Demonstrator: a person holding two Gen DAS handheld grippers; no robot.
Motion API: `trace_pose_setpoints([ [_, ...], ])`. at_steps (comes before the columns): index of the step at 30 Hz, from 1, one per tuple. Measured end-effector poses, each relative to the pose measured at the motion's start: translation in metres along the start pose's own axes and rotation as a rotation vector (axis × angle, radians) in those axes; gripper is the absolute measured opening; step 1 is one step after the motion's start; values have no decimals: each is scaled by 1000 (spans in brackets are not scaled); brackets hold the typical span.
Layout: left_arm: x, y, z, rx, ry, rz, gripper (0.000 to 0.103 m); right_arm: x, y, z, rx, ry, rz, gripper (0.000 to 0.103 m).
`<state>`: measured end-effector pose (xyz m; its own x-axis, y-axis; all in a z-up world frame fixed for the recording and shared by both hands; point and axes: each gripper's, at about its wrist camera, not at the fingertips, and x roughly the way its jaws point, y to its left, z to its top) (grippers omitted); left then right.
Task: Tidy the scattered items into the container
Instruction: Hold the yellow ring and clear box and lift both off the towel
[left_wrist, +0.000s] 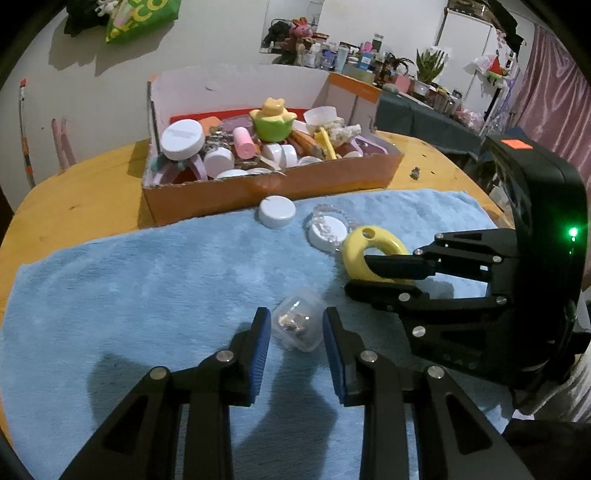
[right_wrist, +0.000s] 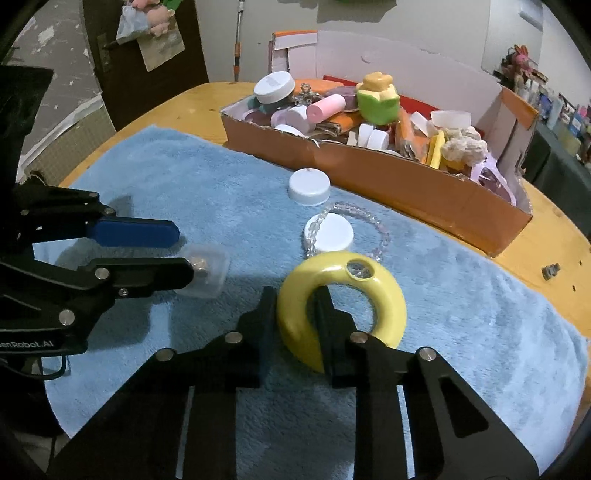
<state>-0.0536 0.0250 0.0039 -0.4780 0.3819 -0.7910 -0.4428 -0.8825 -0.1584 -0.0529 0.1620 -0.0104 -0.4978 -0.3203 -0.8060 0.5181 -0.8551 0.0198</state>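
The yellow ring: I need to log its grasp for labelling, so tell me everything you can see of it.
The yellow ring is a glossy, smooth, thick hoop, seemingly plastic or ceramic, with a small round hole through its far side. It lies on the blue towel, tilted slightly up at the near side. The right tongs pinch its near-left rim, one finger outside and one inside the opening. A clear bead bracelet lies just behind it, beads showing through the small hole.

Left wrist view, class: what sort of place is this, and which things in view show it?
Probably a lived-in home room. A wooden table carries a blue towel and a box of odds and ends; behind, a cluttered shelf holds bottles, plush toys and a potted plant.
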Motion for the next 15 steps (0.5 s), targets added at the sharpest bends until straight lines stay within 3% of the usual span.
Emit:
trace_pose_setpoints([
  [6, 2, -8, 0, 45, -5, -3, 49, -4, -3, 0, 24, -15, 21, 20],
  [15, 17, -9, 2, 77, 27, 20, 51, -11, -6, 1, 41, -32, 43, 20],
])
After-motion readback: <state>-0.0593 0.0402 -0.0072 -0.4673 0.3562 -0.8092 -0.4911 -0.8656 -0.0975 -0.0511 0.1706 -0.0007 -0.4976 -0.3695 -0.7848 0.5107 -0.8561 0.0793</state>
